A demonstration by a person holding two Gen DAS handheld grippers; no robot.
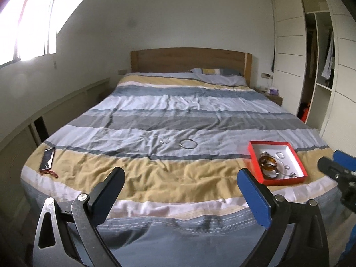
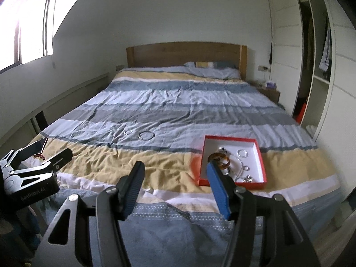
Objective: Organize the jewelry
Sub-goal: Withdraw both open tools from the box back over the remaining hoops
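A red box with a white inside lies on the bed's near right part. In it lie amber bangles and several silver pieces. A large silver bangle and a small silver ring lie loose on the grey stripe. My left gripper is open and empty above the bed's foot. My right gripper is open and empty, its blue finger just before the box.
A dark phone with a red cord lies at the bed's near left corner. The striped duvet covers the bed. A wardrobe stands at the right, a nightstand beside the headboard.
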